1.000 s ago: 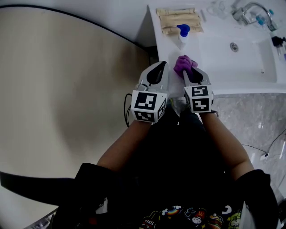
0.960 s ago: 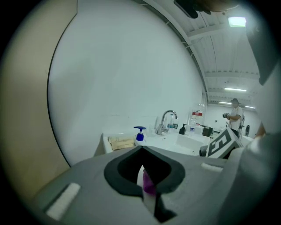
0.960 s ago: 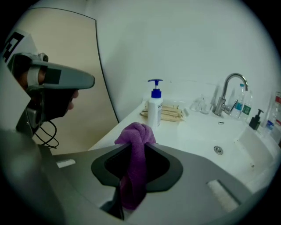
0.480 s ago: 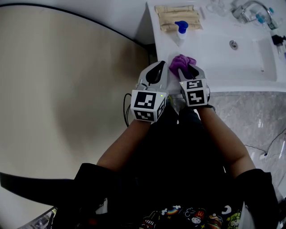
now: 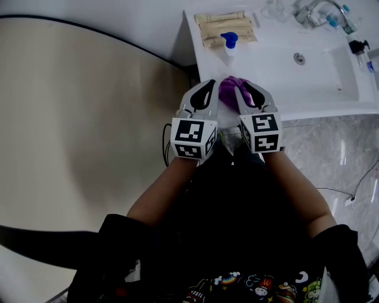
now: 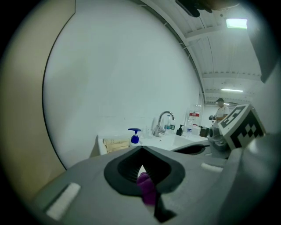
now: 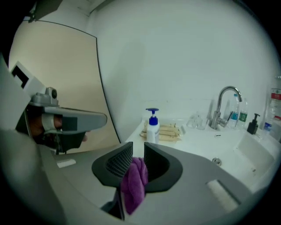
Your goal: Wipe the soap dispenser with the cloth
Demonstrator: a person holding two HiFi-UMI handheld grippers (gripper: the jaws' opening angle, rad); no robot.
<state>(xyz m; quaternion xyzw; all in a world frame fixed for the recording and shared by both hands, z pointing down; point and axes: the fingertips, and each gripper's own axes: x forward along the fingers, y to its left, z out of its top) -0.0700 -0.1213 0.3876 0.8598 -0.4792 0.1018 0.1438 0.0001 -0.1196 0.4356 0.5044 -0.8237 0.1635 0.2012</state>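
Note:
The soap dispenser (image 5: 228, 48), white with a blue pump, stands on the white sink counter (image 5: 266, 65) in front of both grippers; it also shows in the right gripper view (image 7: 152, 127) and the left gripper view (image 6: 134, 137). My right gripper (image 5: 244, 90) is shut on the purple cloth (image 5: 230, 89); its jaws have just been closing with the cloth between them. In its own view the cloth (image 7: 134, 180) hangs from the pads. My left gripper (image 5: 208, 87) sits beside it, jaws together. A purple scrap (image 6: 147, 189) shows in its slit; whether it is pinched I cannot tell.
Beige folded packets (image 5: 225, 26) lie behind the dispenser. The basin (image 5: 323, 65) and chrome faucet (image 5: 308, 12) with small bottles (image 7: 252, 123) are to the right. A beige curved panel (image 5: 89, 118) fills the left. A person (image 6: 219, 107) stands far off.
The right gripper opened round the cloth on the counter, closed on it and lifted it toward me. The left gripper has stayed where it was.

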